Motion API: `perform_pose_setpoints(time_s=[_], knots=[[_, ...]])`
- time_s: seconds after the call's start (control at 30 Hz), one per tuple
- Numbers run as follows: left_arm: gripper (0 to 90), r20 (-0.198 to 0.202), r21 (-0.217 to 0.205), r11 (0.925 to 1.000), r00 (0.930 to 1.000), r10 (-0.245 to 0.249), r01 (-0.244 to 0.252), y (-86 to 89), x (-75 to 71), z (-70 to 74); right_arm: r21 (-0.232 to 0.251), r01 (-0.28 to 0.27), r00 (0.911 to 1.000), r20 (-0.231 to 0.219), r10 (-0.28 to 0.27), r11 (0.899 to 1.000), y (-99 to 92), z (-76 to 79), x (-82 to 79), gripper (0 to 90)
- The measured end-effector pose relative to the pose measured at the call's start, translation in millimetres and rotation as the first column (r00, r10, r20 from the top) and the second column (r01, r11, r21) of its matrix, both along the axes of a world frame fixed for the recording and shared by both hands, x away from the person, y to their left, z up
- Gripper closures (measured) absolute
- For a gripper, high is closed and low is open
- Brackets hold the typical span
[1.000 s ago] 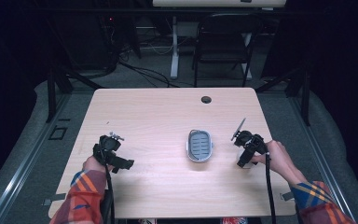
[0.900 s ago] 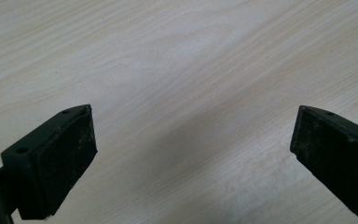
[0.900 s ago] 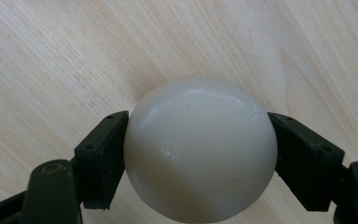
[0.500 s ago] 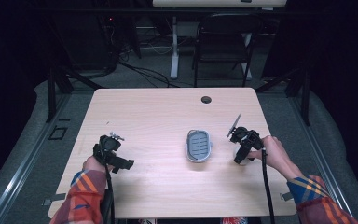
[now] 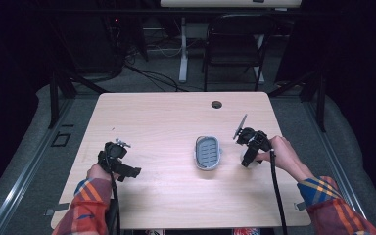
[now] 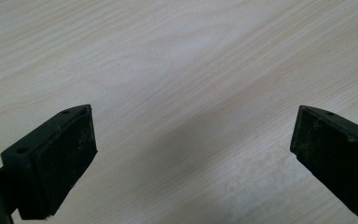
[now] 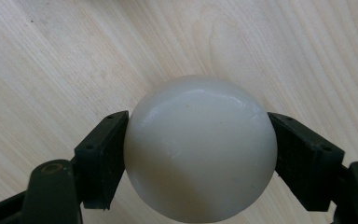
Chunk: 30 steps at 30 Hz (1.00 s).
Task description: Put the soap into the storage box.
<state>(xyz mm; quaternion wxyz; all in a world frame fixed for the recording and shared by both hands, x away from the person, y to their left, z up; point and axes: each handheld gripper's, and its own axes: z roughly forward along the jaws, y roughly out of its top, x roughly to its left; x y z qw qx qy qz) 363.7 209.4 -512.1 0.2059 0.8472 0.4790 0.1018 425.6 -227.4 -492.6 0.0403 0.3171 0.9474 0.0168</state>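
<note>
Nearest the person, at the left, the left gripper [image 5: 127, 171] rests low over bare tabletop, its pads [image 6: 60, 158] spread wide with nothing between them. At the right, the right gripper [image 5: 247, 160] pinches a smooth white ball [image 7: 200, 149] from both sides, its pads [image 7: 100, 158] pressed against the ball's flanks just above the wooden table [image 5: 166, 117]. Between the two hands, right of centre, lies a grey oval soap dish [image 5: 208, 152] with a ribbed floor, apparently empty. Judged from this arrangement, the pick-up is done; carrying the ball to the dish and releasing it there probably remain. A dark cable hole [image 5: 217, 104] marks the far edge.
</note>
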Motion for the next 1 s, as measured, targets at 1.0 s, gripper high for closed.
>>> perform_pose_setpoints(time_s=[1.0], knots=[[0.1, -0.006, 0.003, 0.9999, 0.9999, -0.014, 0.014, -2.0, 2.1, -0.9, 0.024, -0.051, 0.9977, 0.047, 0.05, 0.998, 30.2, 31.9, 11.9, 24.0]])
